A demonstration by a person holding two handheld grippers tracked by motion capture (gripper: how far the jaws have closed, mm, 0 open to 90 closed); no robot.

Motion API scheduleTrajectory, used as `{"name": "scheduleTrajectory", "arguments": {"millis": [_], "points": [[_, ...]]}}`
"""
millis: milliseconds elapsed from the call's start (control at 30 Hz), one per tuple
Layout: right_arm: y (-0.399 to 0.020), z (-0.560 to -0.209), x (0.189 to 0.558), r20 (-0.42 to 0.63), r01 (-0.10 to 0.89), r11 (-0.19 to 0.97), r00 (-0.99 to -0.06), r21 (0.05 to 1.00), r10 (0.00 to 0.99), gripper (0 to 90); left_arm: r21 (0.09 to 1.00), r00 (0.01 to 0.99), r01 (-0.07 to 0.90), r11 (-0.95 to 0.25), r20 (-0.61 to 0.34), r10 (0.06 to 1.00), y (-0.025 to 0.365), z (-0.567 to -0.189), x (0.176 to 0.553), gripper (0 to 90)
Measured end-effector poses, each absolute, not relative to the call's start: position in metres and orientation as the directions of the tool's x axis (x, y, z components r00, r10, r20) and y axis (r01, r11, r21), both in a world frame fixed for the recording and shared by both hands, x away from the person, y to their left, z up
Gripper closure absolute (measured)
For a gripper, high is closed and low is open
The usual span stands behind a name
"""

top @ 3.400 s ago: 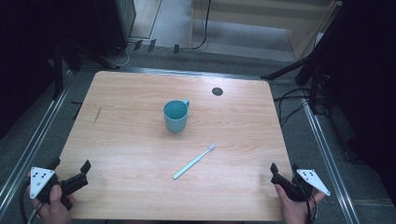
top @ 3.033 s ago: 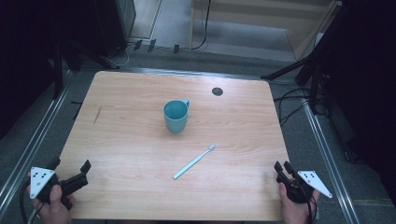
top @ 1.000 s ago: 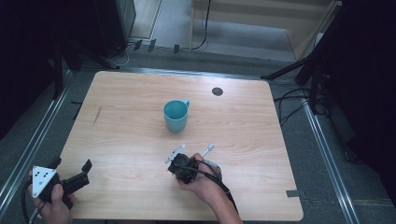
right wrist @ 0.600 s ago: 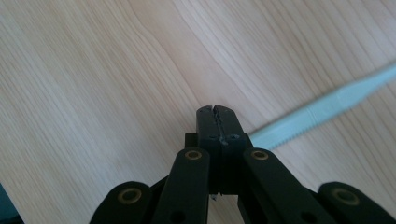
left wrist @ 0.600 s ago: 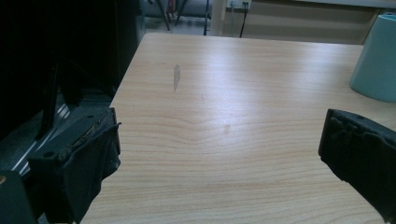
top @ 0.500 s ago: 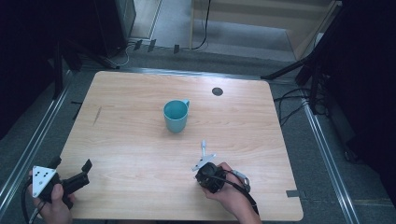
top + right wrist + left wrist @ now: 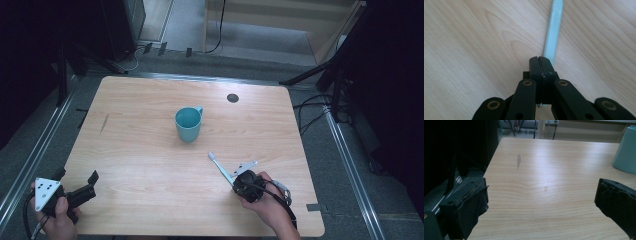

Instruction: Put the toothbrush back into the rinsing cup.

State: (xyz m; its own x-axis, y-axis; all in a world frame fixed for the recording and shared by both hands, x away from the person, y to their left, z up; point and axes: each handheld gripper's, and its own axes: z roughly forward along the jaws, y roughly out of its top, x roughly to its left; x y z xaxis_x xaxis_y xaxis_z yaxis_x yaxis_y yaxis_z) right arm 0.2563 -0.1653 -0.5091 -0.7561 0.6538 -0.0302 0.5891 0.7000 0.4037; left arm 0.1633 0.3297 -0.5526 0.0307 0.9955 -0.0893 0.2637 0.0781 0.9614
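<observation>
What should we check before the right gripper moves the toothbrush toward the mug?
1. Right gripper shut on the toothbrush: ok, jaws closed on the handle.
2. Toothbrush off the table: cannot tell.
3. Mug upright, opening up: ok.
4. Path from brush head to mug free: ok, bare wood between them.
5. Left gripper out of the way: ok, open at the near left corner.
6. Grip firm enough not to slip: cannot tell.
</observation>
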Motion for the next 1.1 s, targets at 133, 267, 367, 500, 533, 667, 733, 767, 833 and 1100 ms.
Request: {"name": "scheduleTrajectory", "arguments": {"millis": [133,267,367,500,533,667,733,767,833,1100], "points": [[-0.174,-0.508,0.263,-0.051,0.600,0.698,-0.743,0.391,0.667,90.0,0.961,0.031,0.264,0.079,-0.091,0.995,0.330,-0.553,0.163,0.0],[-0.182,-0.508,0.272,-0.059,0.614,0.687,-0.727,0.388,0.684,90.0,0.961,0.031,0.264,0.077,-0.088,0.996,0.330,-0.553,0.164,0.0],[-0.185,-0.507,0.278,-0.078,0.621,0.689,-0.719,0.373,0.690,90.0,0.961,0.031,0.264,0.076,-0.088,0.996,0.330,-0.553,0.164,0.0],[-0.186,-0.503,0.284,-0.126,0.609,0.719,-0.727,0.335,0.675,90.0,0.961,0.031,0.266,0.073,-0.084,0.996,0.330,-0.553,0.164,0.0],[-0.186,-0.503,0.284,-0.126,0.609,0.719,-0.727,0.335,0.675,90.0,0.961,0.031,0.266,0.073,-0.084,0.996,0.330,-0.553,0.164,0.0],[-0.177,-0.493,0.293,-0.134,0.571,0.764,-0.768,0.302,0.626,77.0,0.961,0.031,0.265,0.075,-0.086,0.996,0.330,-0.553,0.164,0.0],[-0.175,-0.492,0.295,-0.138,0.561,0.772,-0.775,0.300,0.617,75.1,0.961,0.031,0.265,0.076,-0.088,0.996,0.330,-0.553,0.164,0.0],[-0.172,-0.491,0.297,-0.139,0.554,0.781,-0.783,0.288,0.606,73.3,0.961,0.031,0.264,0.076,-0.088,0.996,0.330,-0.553,0.164,0.0],[-0.166,-0.487,0.303,-0.145,0.527,0.808,-0.807,0.262,0.573,70.4,0.961,0.033,0.264,0.076,-0.088,0.996,0.330,-0.552,0.163,0.0],[-0.142,-0.479,0.321,-0.106,0.493,0.849,-0.850,0.188,0.517,71.0,0.962,0.037,0.261,0.083,-0.096,0.995,0.331,-0.552,0.163,0.0]]}}
